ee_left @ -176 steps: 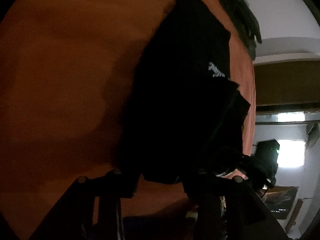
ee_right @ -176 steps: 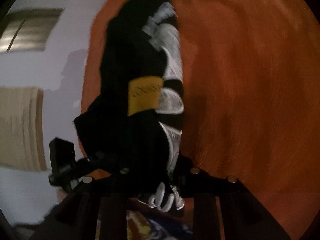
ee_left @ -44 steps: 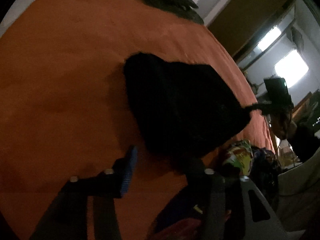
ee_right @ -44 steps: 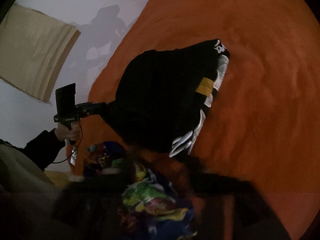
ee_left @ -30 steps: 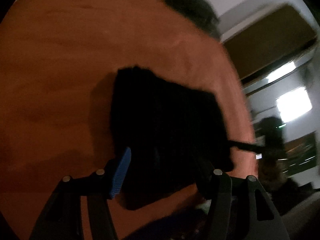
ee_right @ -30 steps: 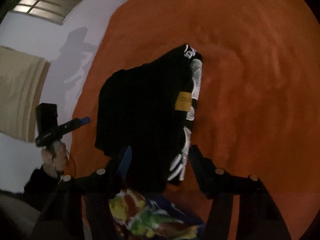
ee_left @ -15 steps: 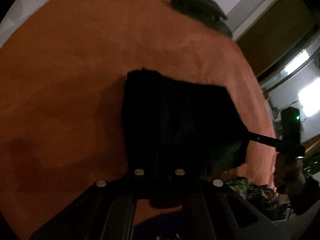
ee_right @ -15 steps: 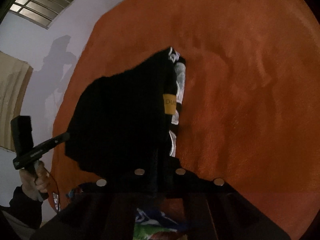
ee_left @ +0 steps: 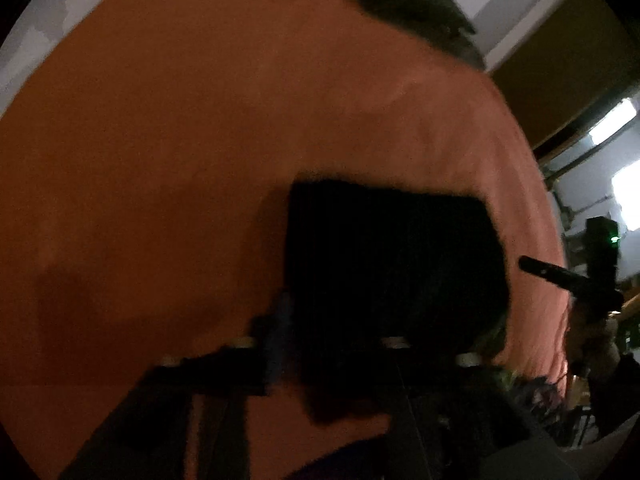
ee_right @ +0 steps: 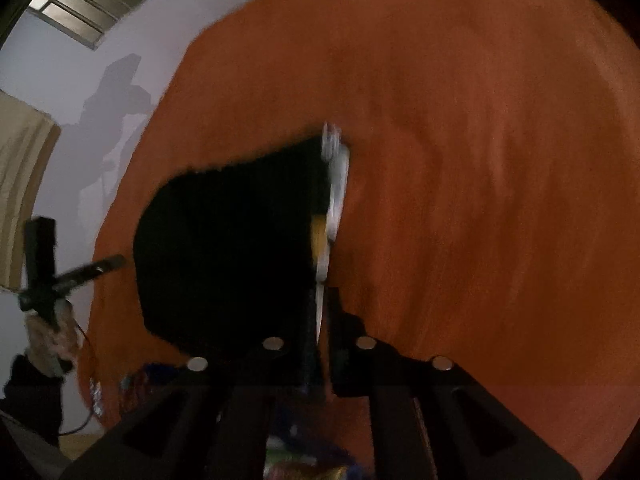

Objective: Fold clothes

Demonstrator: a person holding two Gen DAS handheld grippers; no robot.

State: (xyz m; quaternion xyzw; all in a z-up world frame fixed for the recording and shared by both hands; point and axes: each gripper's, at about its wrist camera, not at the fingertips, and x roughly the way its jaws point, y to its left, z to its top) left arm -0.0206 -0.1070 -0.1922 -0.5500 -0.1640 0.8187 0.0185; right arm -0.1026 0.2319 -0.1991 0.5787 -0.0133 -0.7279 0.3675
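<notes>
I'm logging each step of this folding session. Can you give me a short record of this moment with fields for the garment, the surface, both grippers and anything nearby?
garment: black garment, folded into a compact block, white print and a yellow patch along one edge
surface: orange bedspread
left gripper: jaws have just been opening, apart, near edge of the garment between them
right gripper: jaws have just been opening, a narrow gap, the printed edge between them
nearby: dark pile at the far edge of the bedspread
</notes>
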